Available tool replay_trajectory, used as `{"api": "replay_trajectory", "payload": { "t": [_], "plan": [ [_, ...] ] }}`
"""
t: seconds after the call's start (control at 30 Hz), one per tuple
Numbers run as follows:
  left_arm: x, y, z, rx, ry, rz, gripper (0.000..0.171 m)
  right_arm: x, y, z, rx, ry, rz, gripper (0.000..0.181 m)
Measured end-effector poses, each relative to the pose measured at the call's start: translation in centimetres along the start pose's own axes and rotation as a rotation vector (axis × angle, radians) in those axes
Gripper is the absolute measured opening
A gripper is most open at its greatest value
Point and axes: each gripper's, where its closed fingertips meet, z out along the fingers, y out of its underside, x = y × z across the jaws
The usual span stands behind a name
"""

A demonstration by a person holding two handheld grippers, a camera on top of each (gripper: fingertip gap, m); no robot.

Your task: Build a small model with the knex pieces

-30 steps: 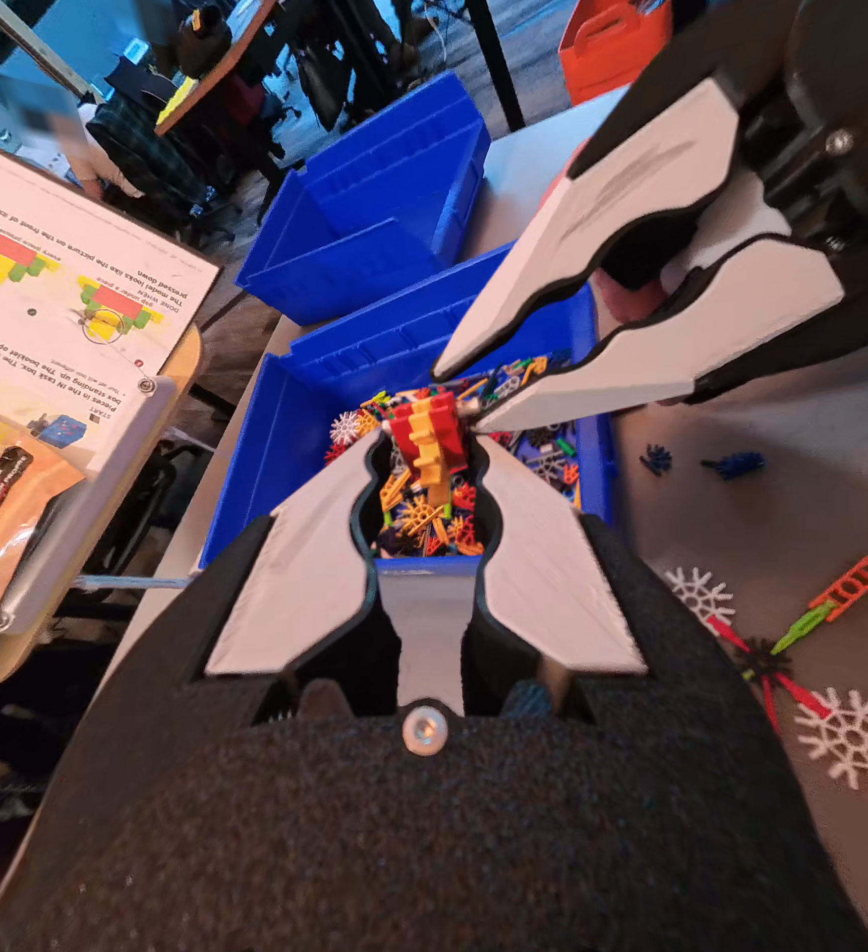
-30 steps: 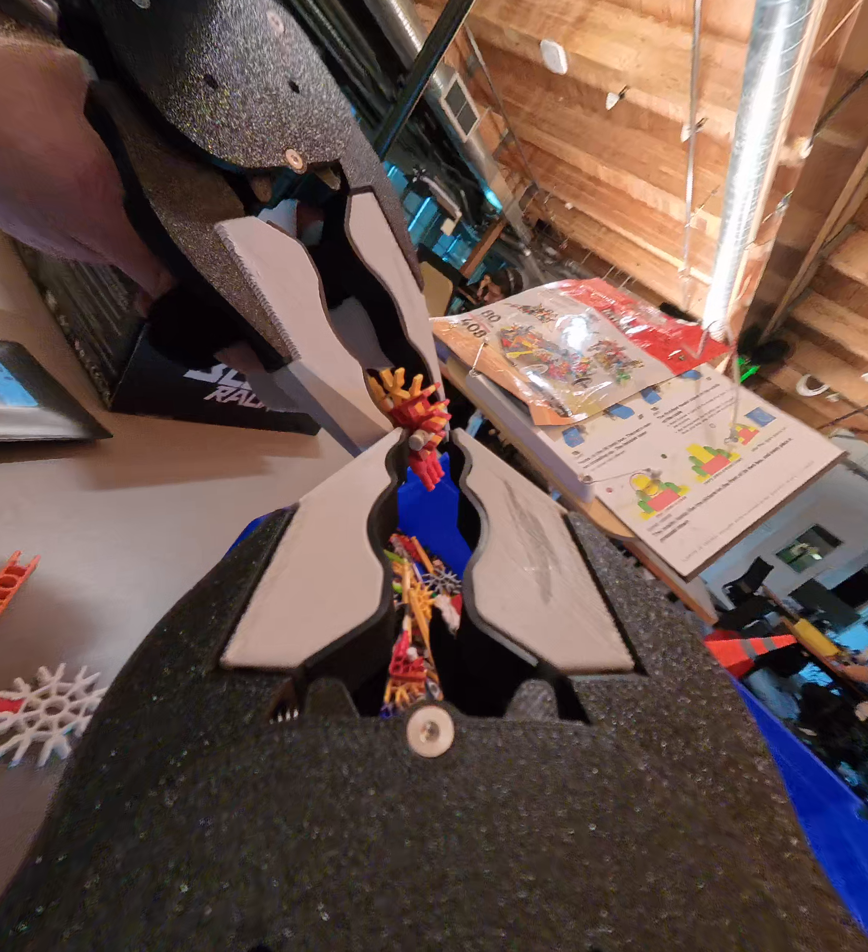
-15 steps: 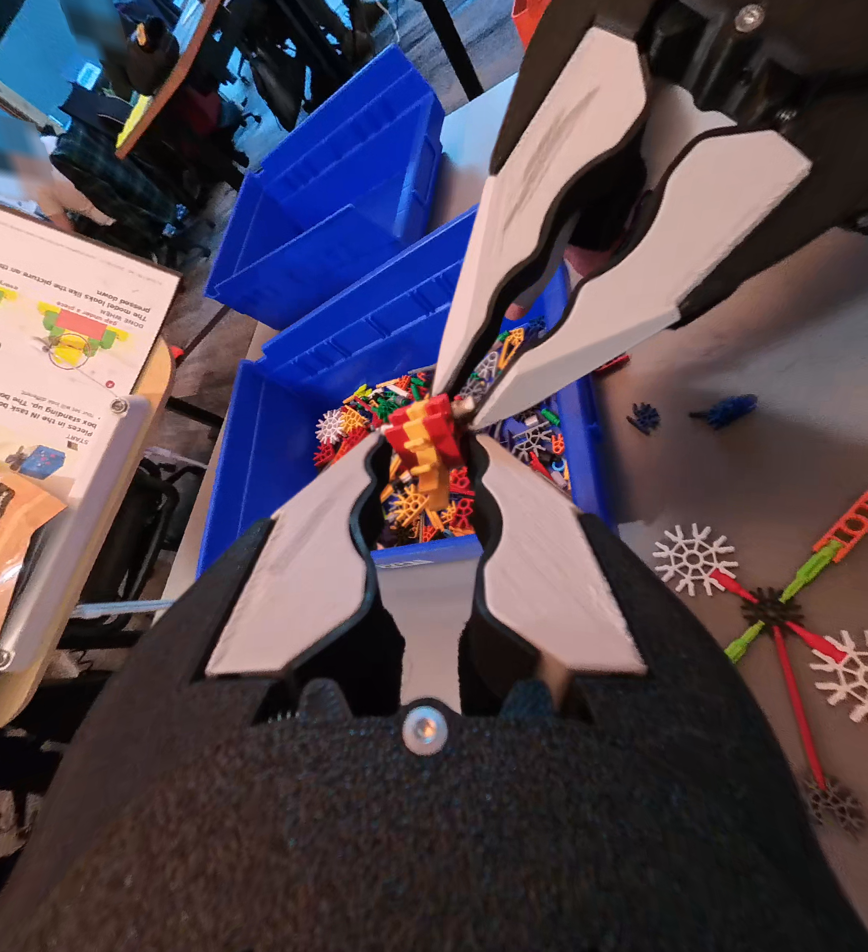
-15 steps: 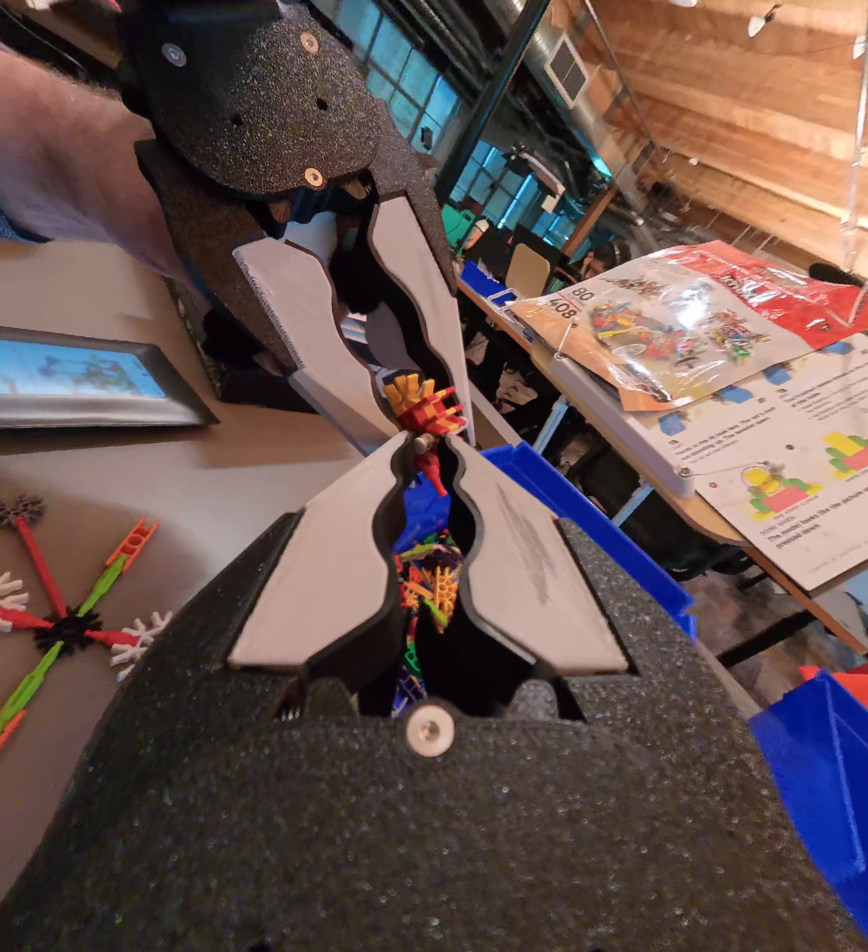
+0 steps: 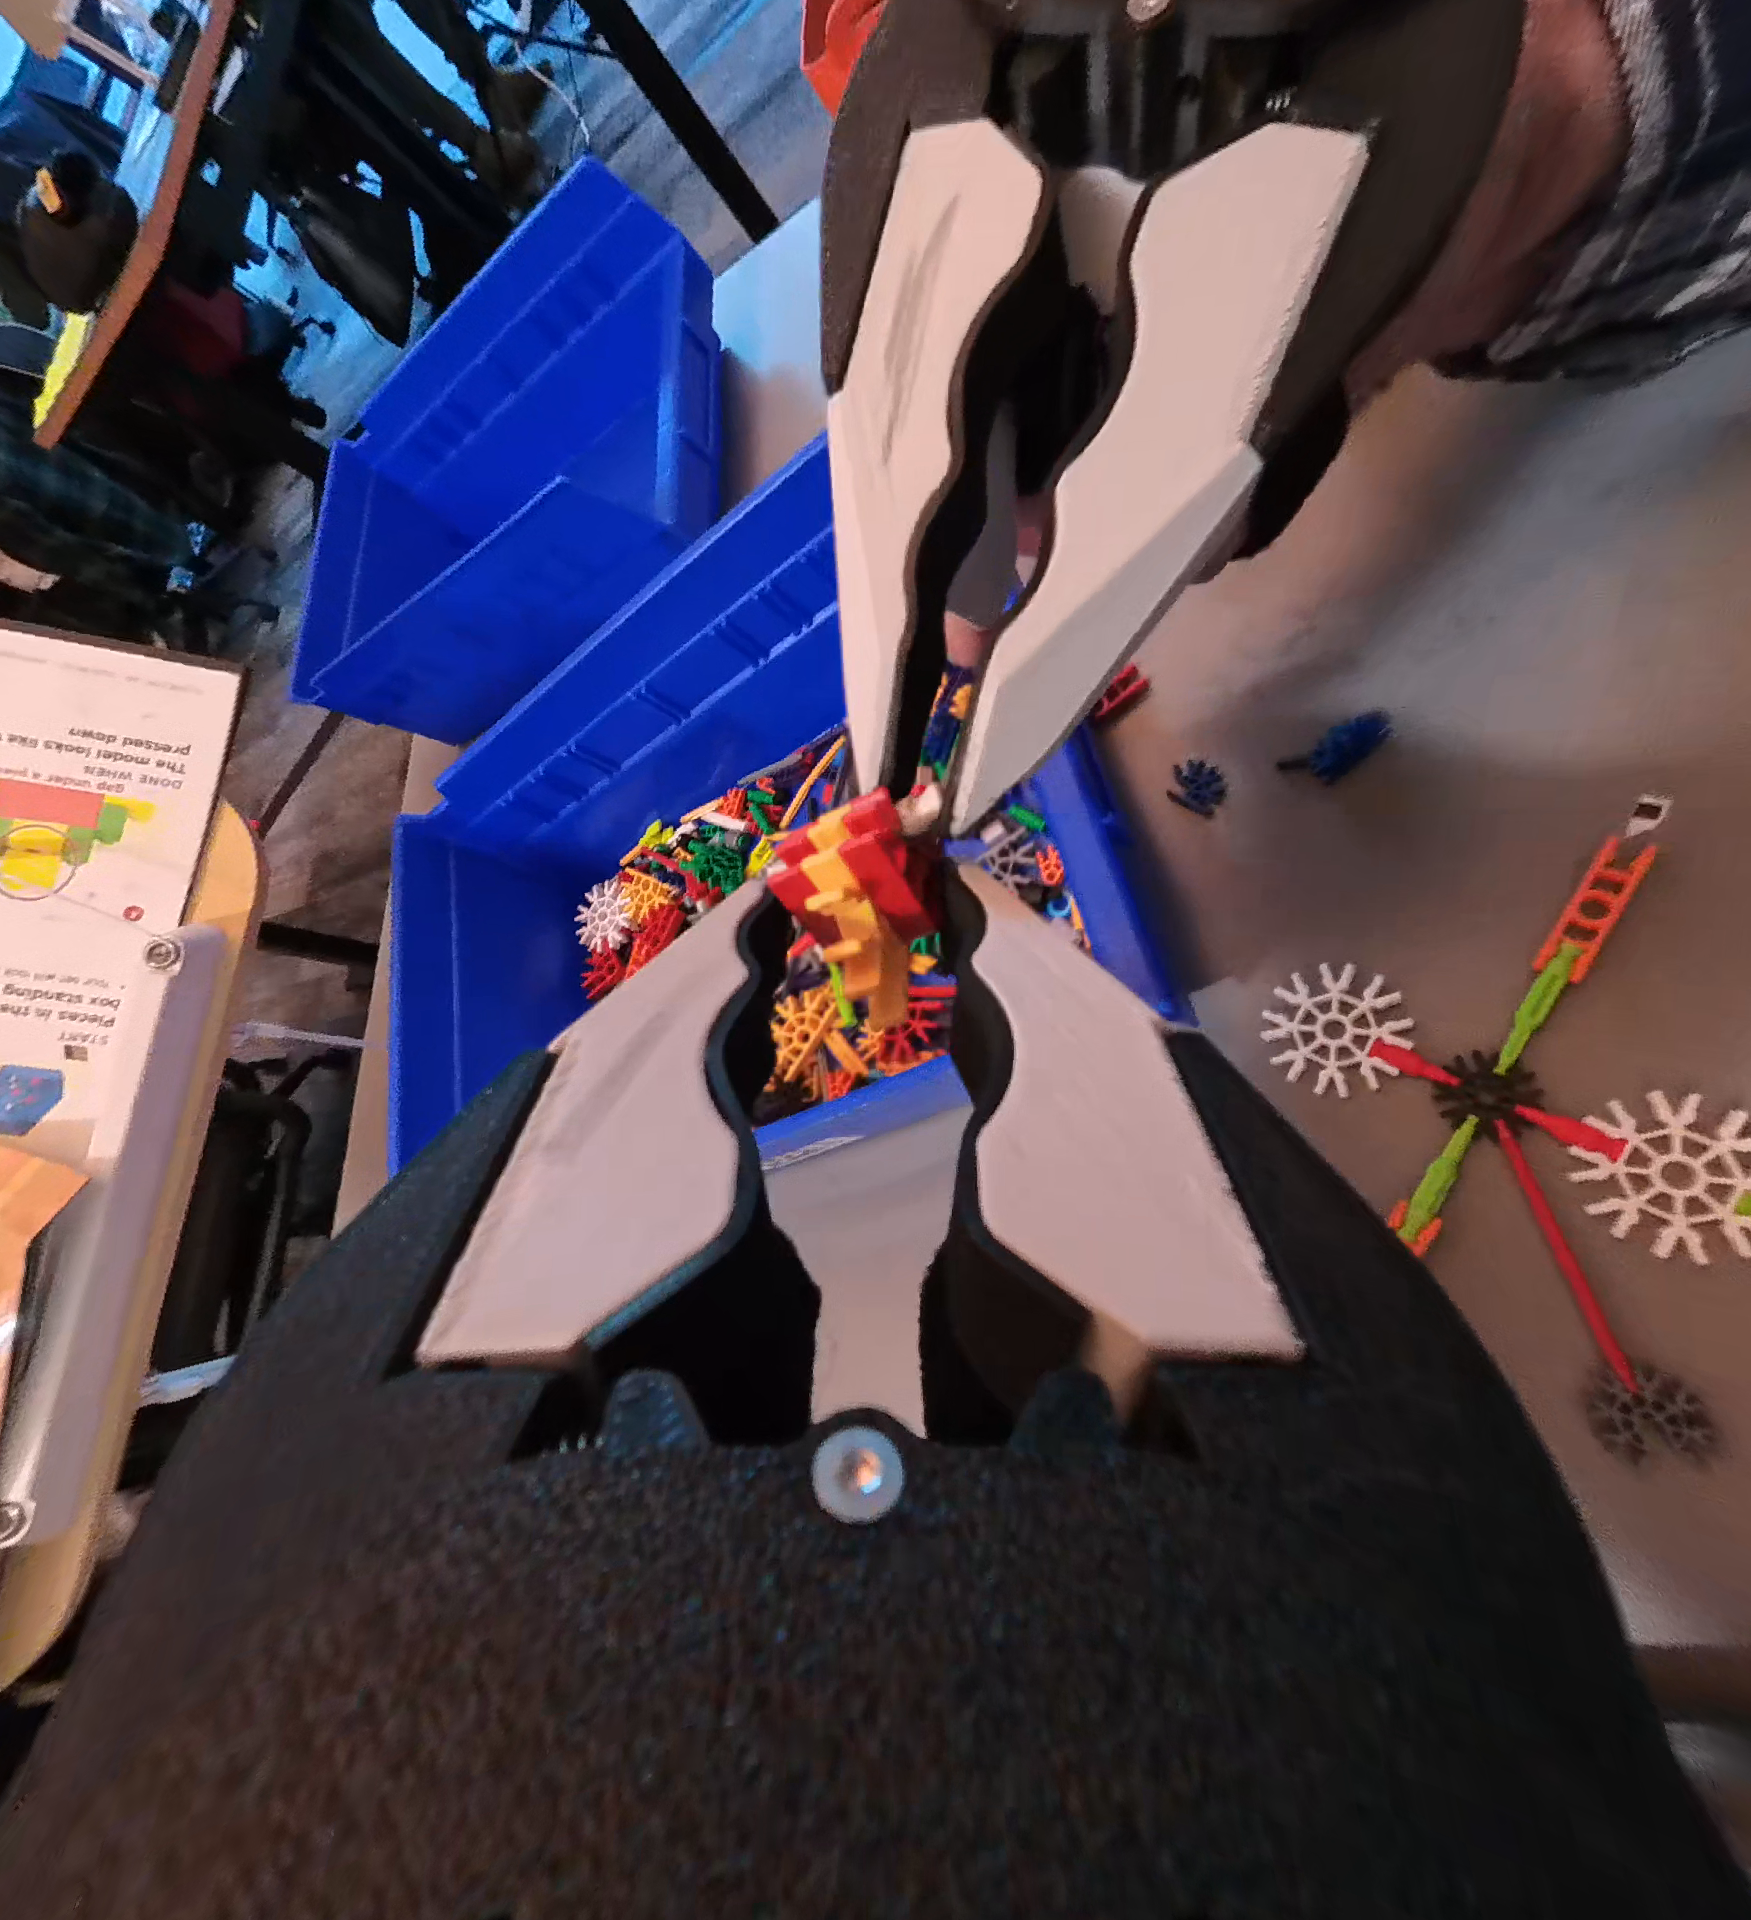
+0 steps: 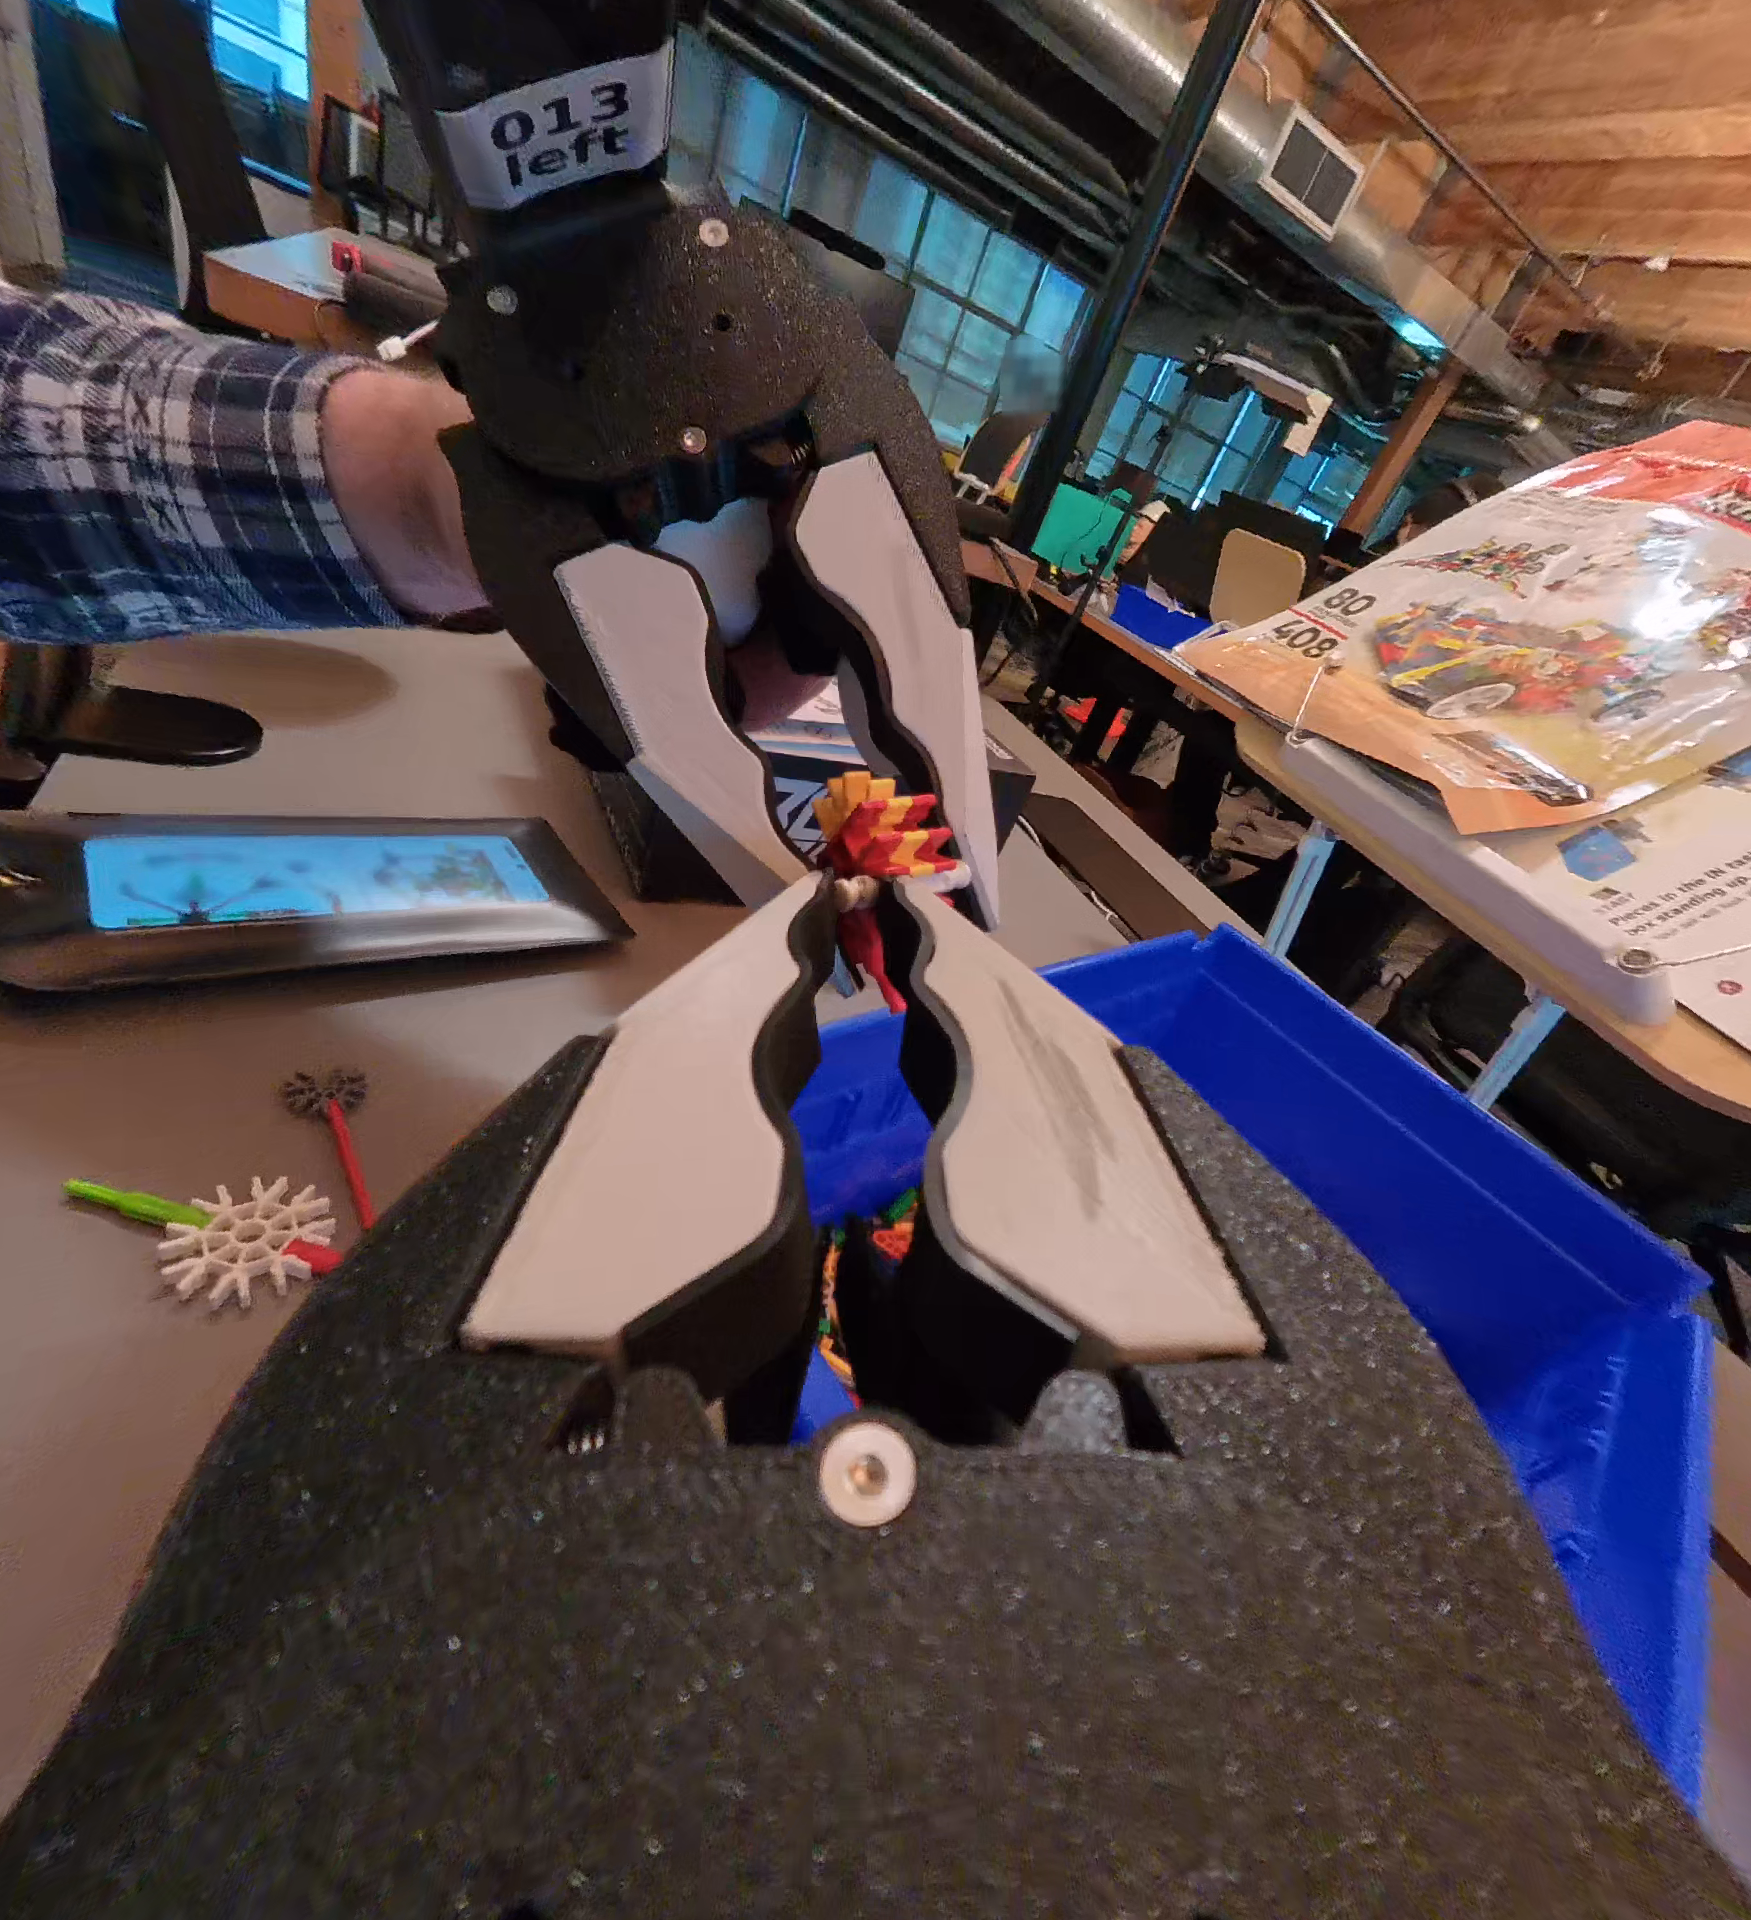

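**Spotter:** What's crowding you out there?

**Operator:** My left gripper [image 5: 855,883] is pinched on a red-and-yellow connector stack [image 5: 855,868], held in the air over the near blue bin [image 5: 476,997]. My right gripper [image 6: 863,883] comes in nose to nose from twelve o'clock, its tips pressed on a small grey rod end [image 5: 921,805] that meets the stack. From the right wrist view, a red piece [image 6: 866,951] hangs between my fingers [image 6: 1016,1091] just behind the tips.

**Spotter:** And under you?

**Operator:** The bin is heaped with loose coloured construction pieces [image 5: 736,883]. A second blue bin [image 5: 538,436] sits beyond it at eleven o'clock. At three o'clock on the grey table [image 5: 1536,623] lies a partly built figure: a black hub [image 5: 1484,1091] with red and green rods running to two white snowflake connectors [image 5: 1333,1029]. One red rod ends in a dark snowflake [image 5: 1650,1413] at four o'clock. Two small blue pieces [image 5: 1344,743] lie apart at two o'clock.

**Spotter:** The room?

**Operator:** In the right wrist view a tablet [image 6: 279,894] rests on the table at ten o'clock. A plaid sleeve [image 6: 123,468] reaches in behind the left gripper. At two o'clock, a side stand carries an instruction sheet [image 6: 1733,914] and a bagged booklet [image 6: 1577,644]. Wooden ceiling, ducts, windows beyond.
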Motion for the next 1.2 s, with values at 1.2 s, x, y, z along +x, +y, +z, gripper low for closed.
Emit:
{"api": "replay_trajectory", "payload": {
  "t": [1.2],
  "plan": [
    [0.5, -1.9, -1.9, 0.266, -0.010, -0.036, 0.020, -1.0, -0.7, 0.1, 0.130, -0.239, 0.474, 0.025]
  ]
}}
